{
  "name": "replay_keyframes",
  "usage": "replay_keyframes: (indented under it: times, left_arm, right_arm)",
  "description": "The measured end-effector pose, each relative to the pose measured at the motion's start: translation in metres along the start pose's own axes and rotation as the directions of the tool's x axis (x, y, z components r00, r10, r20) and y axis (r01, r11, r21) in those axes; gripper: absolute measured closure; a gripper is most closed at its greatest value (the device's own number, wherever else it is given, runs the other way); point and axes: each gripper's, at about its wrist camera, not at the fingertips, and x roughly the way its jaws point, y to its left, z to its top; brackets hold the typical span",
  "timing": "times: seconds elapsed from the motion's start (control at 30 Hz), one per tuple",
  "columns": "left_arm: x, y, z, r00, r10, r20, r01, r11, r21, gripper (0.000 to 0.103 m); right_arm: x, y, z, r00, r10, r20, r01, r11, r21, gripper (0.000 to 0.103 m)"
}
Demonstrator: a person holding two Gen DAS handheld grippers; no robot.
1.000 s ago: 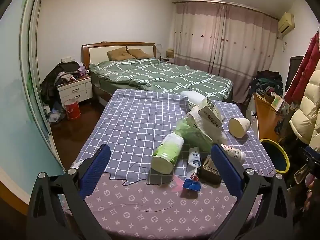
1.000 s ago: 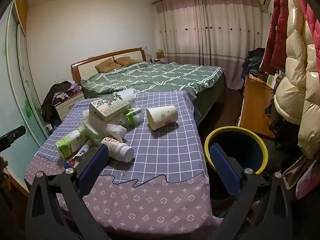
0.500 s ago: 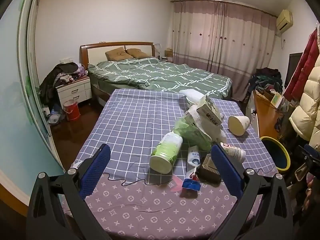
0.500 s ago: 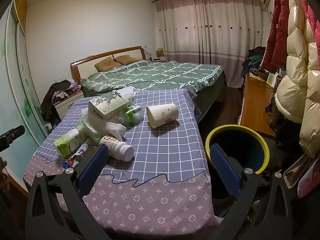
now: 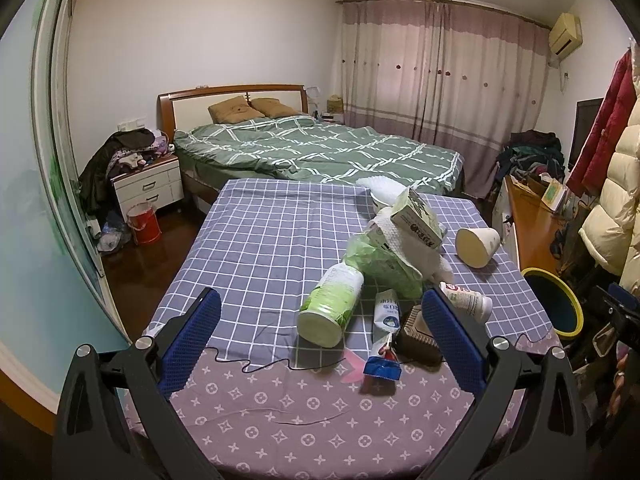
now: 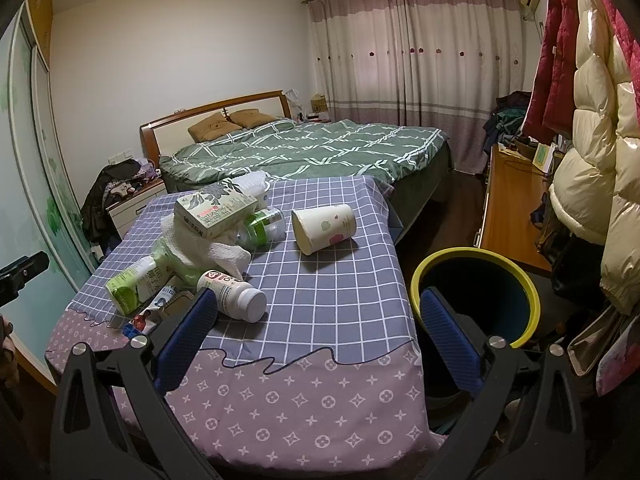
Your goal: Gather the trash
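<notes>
Both cameras had backed off a tiny bit since a second before, so the mess looked a little smaller, but no trash had moved. The left gripper (image 5: pixel 320 320) hung over the near edge of the table with the purple and checked cloth (image 5: pixel 256 236), its blue fingers (image 5: pixel 192 332) spread wide with nothing between them. The right gripper (image 6: pixel 320 324) was spread wide too, and empty, with one finger over the cloth and the other in front of the dark round bin with a yellow rim (image 6: pixel 476 292).

The bin stood on the floor at the table's right side (at about 3 o'clock from the pile of trash). In the left view, a green and white tub (image 5: pixel 330 306) lay on its side, with a squeezed white and blue tube (image 5: pixel 385 332) at its 4 o'clock. A small white bottle with a red label (image 6: pixel 232 290) lay near the right gripper's left finger. At 12 o'clock from the bottle sat a crumpled white paper towel (image 6: pixel 208 246) with a green and white carton box (image 6: pixel 216 208) on top. A white paper cup with fruit pictures (image 6: pixel 324 228) lay tipped over at 3 o'clock from the box, well apart from the pile.
</notes>
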Motion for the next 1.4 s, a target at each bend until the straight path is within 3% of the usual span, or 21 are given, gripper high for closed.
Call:
replay_keyframes:
  times: [1.4]
  left_arm:
    - [0.0080,-0.0096,-0.0060,1.000,0.000,-0.017,0.000,1.000,0.019,0.004]
  right_arm:
    - [0.0075,-0.0035,-0.0048,1.000,0.002,-0.013,-0.001,1.000,0.014,0.006]
